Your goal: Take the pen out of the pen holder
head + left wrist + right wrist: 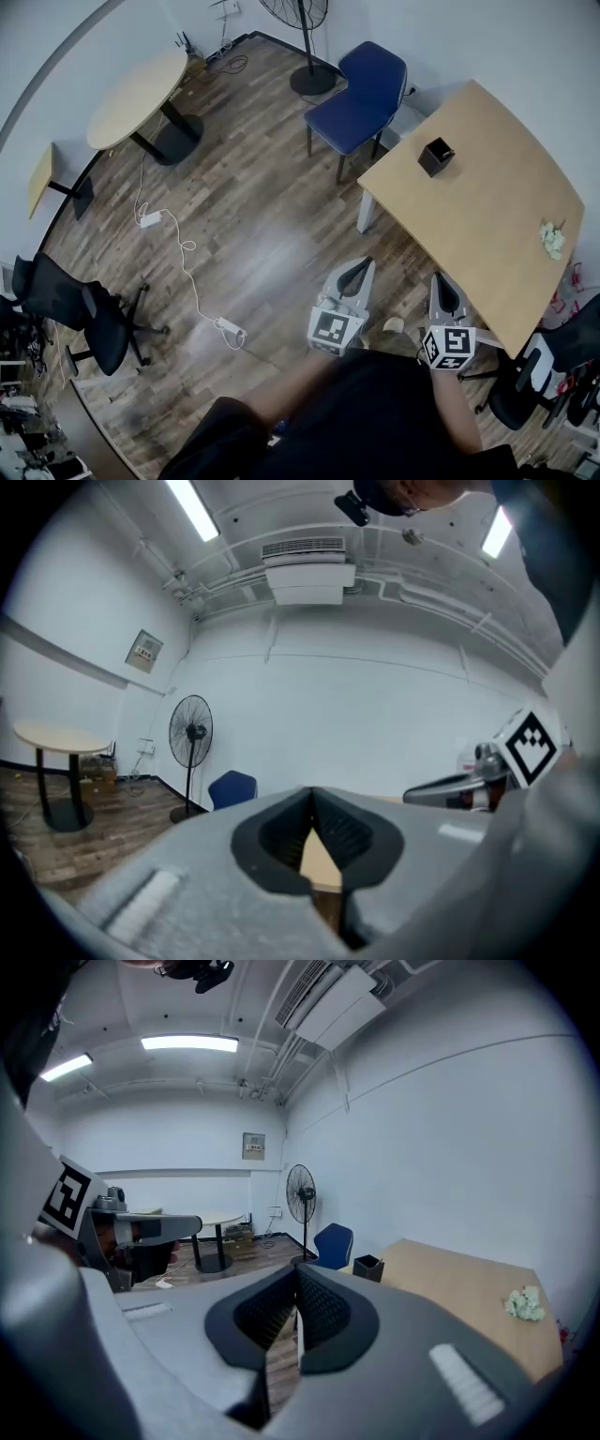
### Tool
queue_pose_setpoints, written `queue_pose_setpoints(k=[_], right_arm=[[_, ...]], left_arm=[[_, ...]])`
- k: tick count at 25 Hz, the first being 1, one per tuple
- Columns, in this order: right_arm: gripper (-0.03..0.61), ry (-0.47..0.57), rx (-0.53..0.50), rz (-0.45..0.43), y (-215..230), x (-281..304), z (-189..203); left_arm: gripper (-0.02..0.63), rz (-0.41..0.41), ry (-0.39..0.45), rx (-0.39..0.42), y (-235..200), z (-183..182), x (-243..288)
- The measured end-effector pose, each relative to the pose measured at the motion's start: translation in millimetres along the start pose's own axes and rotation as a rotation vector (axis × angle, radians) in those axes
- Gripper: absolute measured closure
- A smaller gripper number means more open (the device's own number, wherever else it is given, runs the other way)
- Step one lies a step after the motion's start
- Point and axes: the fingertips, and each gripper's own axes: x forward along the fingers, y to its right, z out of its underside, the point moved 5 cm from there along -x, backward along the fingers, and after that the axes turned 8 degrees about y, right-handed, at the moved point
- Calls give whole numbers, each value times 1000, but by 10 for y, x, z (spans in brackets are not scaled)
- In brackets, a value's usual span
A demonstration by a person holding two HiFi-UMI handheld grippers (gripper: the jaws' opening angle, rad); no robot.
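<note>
A black square pen holder stands near the far corner of the light wooden table; it also shows small in the right gripper view as the pen holder. Whether a pen stands in it is too small to tell. In the head view my left gripper and right gripper hang over the floor just short of the table's near edge, well away from the holder. Both are shut with nothing between the jaws: left gripper, right gripper.
A blue chair stands beside the table's far corner, with a floor fan behind it. A round table, black office chairs, and a white cable with power strip occupy the floor. A crumpled pale object lies on the table.
</note>
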Motion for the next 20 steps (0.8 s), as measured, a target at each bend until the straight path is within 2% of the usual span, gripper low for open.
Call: queue_pose_setpoints(k=[5, 10, 12, 16, 20], right_arm=[[575, 4, 17, 15, 132, 146, 2], [575, 9, 45, 1, 328, 410, 16], [575, 18, 28, -11, 442, 600, 20], [575, 28, -79, -43, 669, 1089, -20], [575, 38, -14, -53, 1125, 1695, -171]], left_arm=[[611, 6, -7, -26, -137, 98, 211], [611, 6, -18, -17, -204, 173, 520], [611, 2, -29, 5, -235, 216, 695], [611, -16, -69, 12, -410, 341, 1148], [611, -2, -106, 23, -564, 399, 1857]])
